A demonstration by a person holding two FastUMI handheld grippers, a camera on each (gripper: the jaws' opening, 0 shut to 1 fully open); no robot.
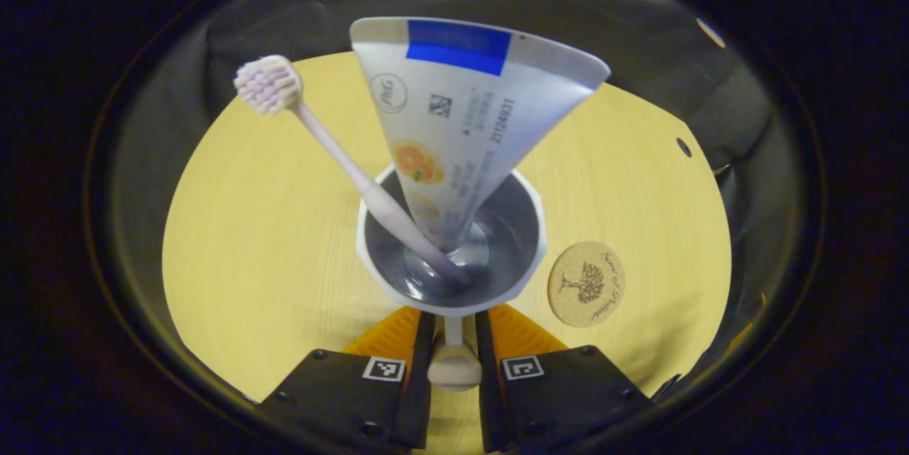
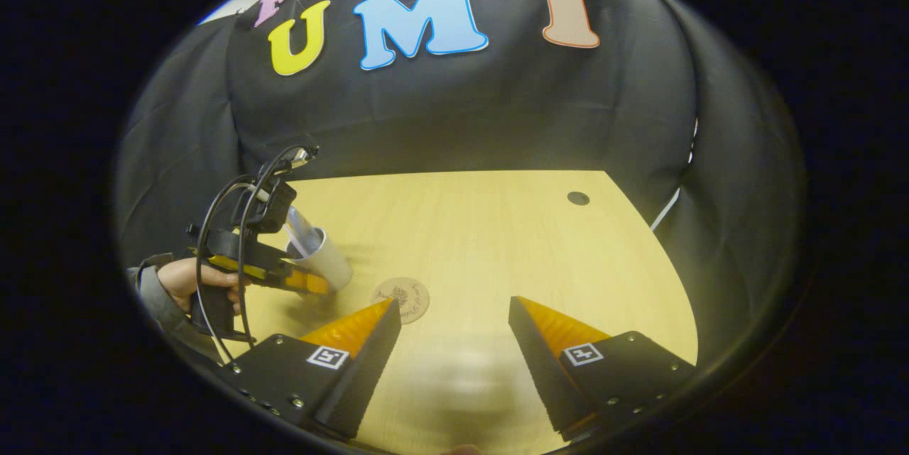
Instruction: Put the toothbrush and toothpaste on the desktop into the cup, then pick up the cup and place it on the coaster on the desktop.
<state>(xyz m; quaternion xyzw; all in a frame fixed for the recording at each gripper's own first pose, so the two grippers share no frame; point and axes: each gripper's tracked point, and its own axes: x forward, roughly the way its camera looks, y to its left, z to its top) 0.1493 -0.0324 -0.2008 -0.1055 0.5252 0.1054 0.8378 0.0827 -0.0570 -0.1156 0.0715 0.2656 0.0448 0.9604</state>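
Looking at the left gripper view, the left gripper [image 1: 453, 341] is pinching the cup [image 1: 452, 242] by its handle, both fingers pressed on that little stem. The brush [image 1: 334, 157] and paste [image 1: 465, 121] are already inside, both sticking way out the top and leaning. The coaster [image 1: 586, 284] sits on the desk [image 1: 248, 228] just to the cup's right in that view, not under it yet.

From the right gripper view the cup [image 2: 323, 256] looks tilted in the grip, and I can't tell if it's touching the desk or lifted off it. The right gripper [image 2: 451, 320] is spread wide, holding nothing, hanging low over the desk near the coaster [image 2: 402, 298].

What worries me: that handle is a thin thing to hold, so the cup could swivel between the fingers. Tilt it more and the top-heavy paste probably flops out or drags the cup over. Also easy to land half off the coaster, since the cup blocks the view of what's underneath.
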